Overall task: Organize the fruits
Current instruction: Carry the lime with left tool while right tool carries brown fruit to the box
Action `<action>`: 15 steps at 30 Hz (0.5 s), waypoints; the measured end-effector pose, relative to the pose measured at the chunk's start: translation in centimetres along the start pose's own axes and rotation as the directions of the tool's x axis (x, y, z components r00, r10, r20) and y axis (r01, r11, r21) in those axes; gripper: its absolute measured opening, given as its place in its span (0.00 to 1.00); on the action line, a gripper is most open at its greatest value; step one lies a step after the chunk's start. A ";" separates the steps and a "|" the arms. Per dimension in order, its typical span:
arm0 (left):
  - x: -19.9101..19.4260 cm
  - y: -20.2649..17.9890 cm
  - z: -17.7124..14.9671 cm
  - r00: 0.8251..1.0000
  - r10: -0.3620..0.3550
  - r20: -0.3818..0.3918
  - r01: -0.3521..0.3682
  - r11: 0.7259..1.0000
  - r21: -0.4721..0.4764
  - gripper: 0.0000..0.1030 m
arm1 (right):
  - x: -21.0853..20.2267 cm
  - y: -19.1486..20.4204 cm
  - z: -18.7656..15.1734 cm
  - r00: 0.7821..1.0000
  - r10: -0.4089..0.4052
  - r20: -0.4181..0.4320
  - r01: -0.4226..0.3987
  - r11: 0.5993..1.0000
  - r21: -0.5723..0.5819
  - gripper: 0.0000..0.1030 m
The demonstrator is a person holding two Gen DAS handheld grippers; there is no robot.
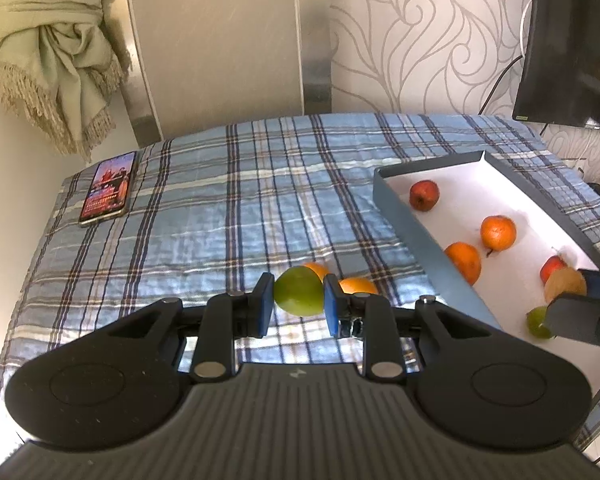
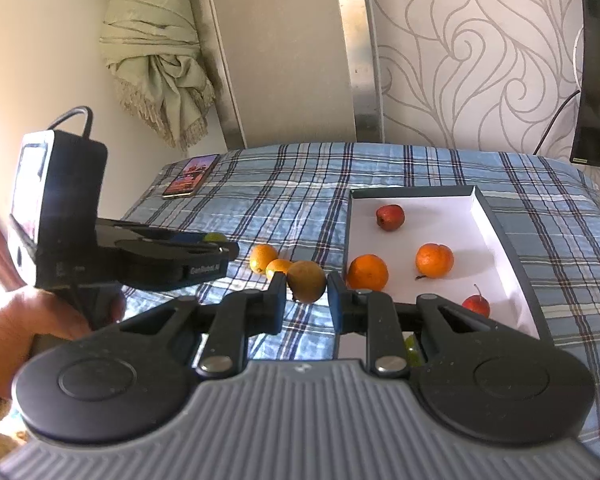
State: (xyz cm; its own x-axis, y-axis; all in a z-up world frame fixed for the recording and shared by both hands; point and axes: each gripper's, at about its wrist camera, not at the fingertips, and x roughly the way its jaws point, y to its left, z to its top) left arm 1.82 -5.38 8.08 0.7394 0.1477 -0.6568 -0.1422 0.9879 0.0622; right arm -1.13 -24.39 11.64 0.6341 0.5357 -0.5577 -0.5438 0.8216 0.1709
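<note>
Fruit sorting scene on a bed covered with a blue, white and brown plaid cloth point(image 1: 219, 208), seen from two hand-held grippers. Left gripper point(image 1: 298, 294) has its blue-padded fingers point(image 1: 264, 300) pinching a round green lime point(image 1: 298, 291), which is lifted above the cloth. Just behind the lime, two loose oranges point(image 1: 358, 285) lie on the cloth, side by side and partly hidden. Right gripper point(image 2: 307, 289) has its black fingers point(image 2: 277, 300) pressed against the sides of a brownish-yellow round fruit point(image 2: 306, 281), holding it in front of the near left corner of the box. In the left wrist view this gripper enters from the right edge, with the brownish fruit above the box interior.

To the right of the loose oranges sits a shallow rectangular cardboard box with dark grey outer walls and a white inside point(image 1: 404, 216). Inside it lie a dark red apple-like fruit point(image 1: 424, 195) near the far end, two oranges with stems point(image 1: 498, 233) in the middle, well apart from the red one, a second small red fruit point(image 1: 552, 269) nearer the camera, and a green lime point(image 1: 536, 322) at the near end, partly hidden by the right gripper.

A person's hand point(image 2: 39, 328) grips the handle of the left gripper at the left of the right wrist view. A smartphone with a lit colourful screen point(image 1: 108, 188) lies flat on the far left corner of the bed. A knotted pale green fringed curtain point(image 1: 55, 52) hangs behind, and a dark flat screen point(image 1: 572, 40) stands at the far right against swirl-patterned wallpaper
</note>
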 end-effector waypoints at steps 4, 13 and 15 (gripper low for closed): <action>0.0 -1.1 0.7 1.000 -0.017 0.011 0.017 1.000 0.007 0.29 | -0.3 -1.0 -0.2 1.000 -0.015 0.001 0.015 1.000 0.016 0.24; 0.8 -5.5 2.5 0.995 -0.101 0.025 0.099 0.993 0.064 0.29 | -1.6 -4.0 -1.0 0.996 -0.090 -0.008 0.090 0.994 0.062 0.24; 1.3 -6.7 2.8 0.992 -0.121 0.022 0.119 0.989 0.083 0.29 | -2.0 -4.5 -1.3 0.994 -0.108 -0.011 0.108 0.992 0.071 0.24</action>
State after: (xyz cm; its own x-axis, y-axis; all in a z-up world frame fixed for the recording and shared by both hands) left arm 5.60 -11.64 8.93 0.7653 0.0282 -0.6431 0.0017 0.9989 0.0458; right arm -0.61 -29.41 10.92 0.6831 0.4419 -0.5815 -0.4318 0.8865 0.1666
